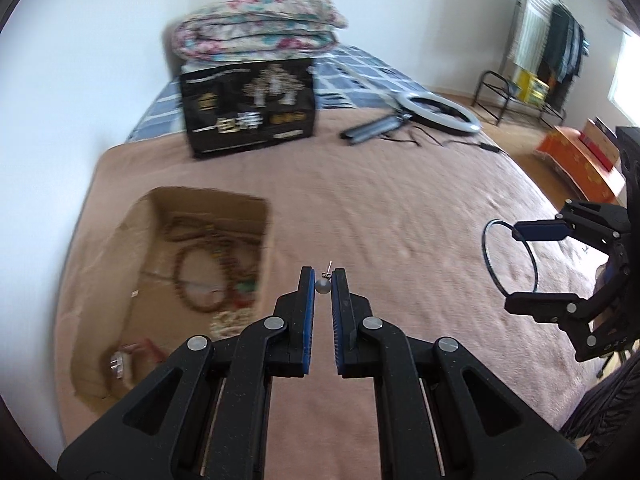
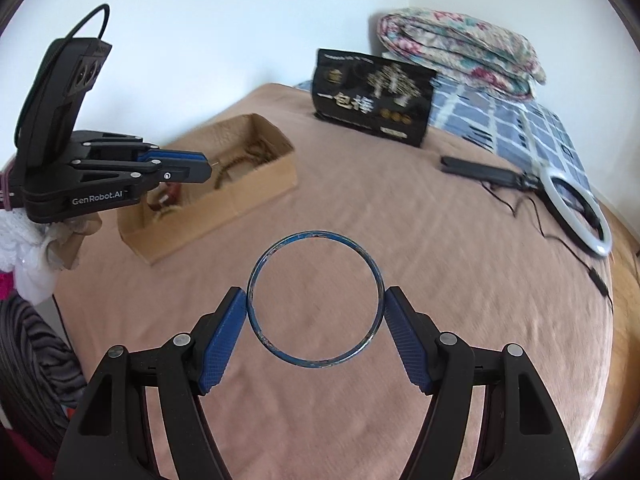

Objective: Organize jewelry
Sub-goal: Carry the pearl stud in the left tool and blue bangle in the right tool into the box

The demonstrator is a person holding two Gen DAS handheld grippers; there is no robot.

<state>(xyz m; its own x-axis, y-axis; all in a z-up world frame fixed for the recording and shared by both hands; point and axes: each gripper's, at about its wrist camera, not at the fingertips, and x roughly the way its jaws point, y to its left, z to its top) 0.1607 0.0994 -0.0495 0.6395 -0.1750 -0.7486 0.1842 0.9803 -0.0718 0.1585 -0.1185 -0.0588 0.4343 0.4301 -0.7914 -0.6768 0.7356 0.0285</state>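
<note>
My left gripper [image 1: 323, 276] is shut on a small silver ball earring [image 1: 323, 285], its thin post sticking up past the fingertips. It hangs above the pink bedspread, just right of an open cardboard box [image 1: 120, 248] that holds several bead strings. My right gripper [image 2: 315, 300] is shut on a thin blue bangle [image 2: 314, 240], one pad pressing each side of the ring. From the left wrist view, the right gripper [image 1: 520, 268] and the bangle [image 1: 490, 256] show at the right edge. The right wrist view has the left gripper [image 2: 208, 168] in front of the box [image 2: 248, 196].
A black printed bag [image 1: 248, 108] stands at the back of the bed under a folded floral quilt [image 1: 256, 24]. A white ring light [image 1: 436, 112] with its cable lies at the back right. An orange box [image 1: 580, 160] and a clothes rack [image 1: 552, 52] stand on the floor.
</note>
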